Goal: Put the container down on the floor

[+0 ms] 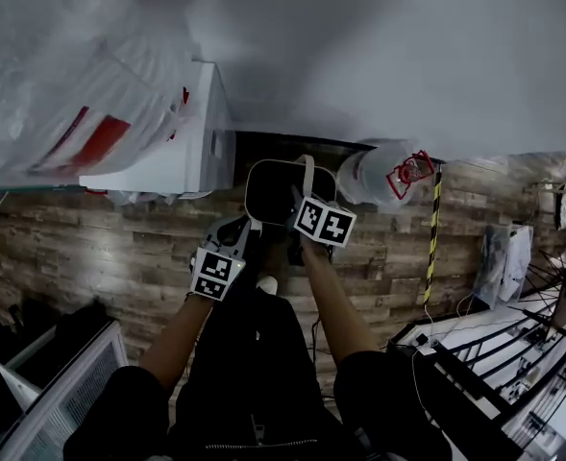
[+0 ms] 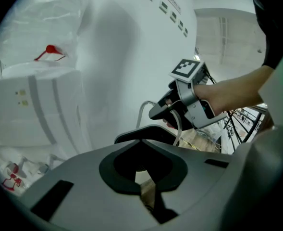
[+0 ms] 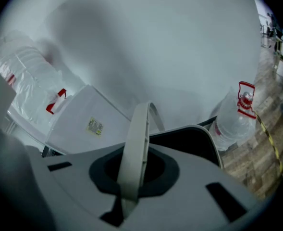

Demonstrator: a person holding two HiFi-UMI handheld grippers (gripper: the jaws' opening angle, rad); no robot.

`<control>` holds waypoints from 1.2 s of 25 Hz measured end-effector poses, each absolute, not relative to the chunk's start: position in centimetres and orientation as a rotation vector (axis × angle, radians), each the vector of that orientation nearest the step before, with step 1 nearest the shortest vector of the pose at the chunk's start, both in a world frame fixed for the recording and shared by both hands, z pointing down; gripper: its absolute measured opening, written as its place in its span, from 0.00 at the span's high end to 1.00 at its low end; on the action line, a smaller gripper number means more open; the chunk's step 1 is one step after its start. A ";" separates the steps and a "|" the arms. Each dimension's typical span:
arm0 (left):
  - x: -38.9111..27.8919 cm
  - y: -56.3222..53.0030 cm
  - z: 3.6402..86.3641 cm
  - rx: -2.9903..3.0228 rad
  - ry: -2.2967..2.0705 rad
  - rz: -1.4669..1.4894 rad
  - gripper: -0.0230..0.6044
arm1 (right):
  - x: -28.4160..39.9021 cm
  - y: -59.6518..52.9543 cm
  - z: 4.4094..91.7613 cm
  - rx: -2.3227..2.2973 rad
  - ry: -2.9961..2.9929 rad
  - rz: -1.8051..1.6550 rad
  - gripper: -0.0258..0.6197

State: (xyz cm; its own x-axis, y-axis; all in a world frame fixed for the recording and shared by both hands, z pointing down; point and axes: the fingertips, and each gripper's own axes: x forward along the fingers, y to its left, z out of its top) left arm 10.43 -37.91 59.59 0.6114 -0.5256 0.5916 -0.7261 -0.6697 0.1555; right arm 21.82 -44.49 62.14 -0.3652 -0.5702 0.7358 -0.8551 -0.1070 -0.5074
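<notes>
The container [image 1: 256, 182] is a dark bin with a pale rim and a pale bail handle [image 1: 307, 175]. It hangs close to the wall above the wooden floor [image 1: 119, 248]. My right gripper [image 1: 307, 211] is shut on the handle [image 3: 134, 148], which runs up between its jaws [image 3: 127, 208], with the bin's rim [image 3: 199, 131] beyond. My left gripper [image 1: 234, 240] hovers at the bin's near left side. In the left gripper view its jaws [image 2: 151, 201] are mostly hidden by its own body. That view also shows the right gripper [image 2: 172, 110] on the handle [image 2: 142, 113].
A large clear water bottle [image 1: 383, 171] with a red tag stands right of the bin against the wall. A white box [image 1: 182, 152] under plastic bags [image 1: 61, 75] is on the left. Yellow-black tape [image 1: 432, 238] and a metal rack [image 1: 513, 353] lie right.
</notes>
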 end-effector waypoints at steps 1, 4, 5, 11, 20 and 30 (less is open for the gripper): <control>10.3 -37.7 60.7 2.452 -0.998 0.736 0.94 | 21.6 -44.5 63.2 1.565 -1.889 1.464 0.94; 9.9 -37.7 63.6 2.442 -0.997 0.752 0.94 | 21.1 -44.8 66.1 1.544 -1.897 1.478 0.94; 9.8 -37.7 64.4 2.443 -1.002 0.754 0.94 | 20.9 -44.8 67.0 1.542 -1.900 1.486 0.94; 8.5 -38.4 68.9 2.436 -1.068 0.738 0.94 | 19.9 -44.4 72.9 1.518 -1.897 1.492 0.94; 7.5 -40.5 74.7 2.459 -1.110 0.721 0.94 | 19.1 -45.5 80.5 1.501 -1.891 1.493 0.94; 6.0 -41.3 82.6 2.427 -1.144 0.710 0.94 | 18.3 -48.4 87.5 1.500 -1.923 1.501 0.93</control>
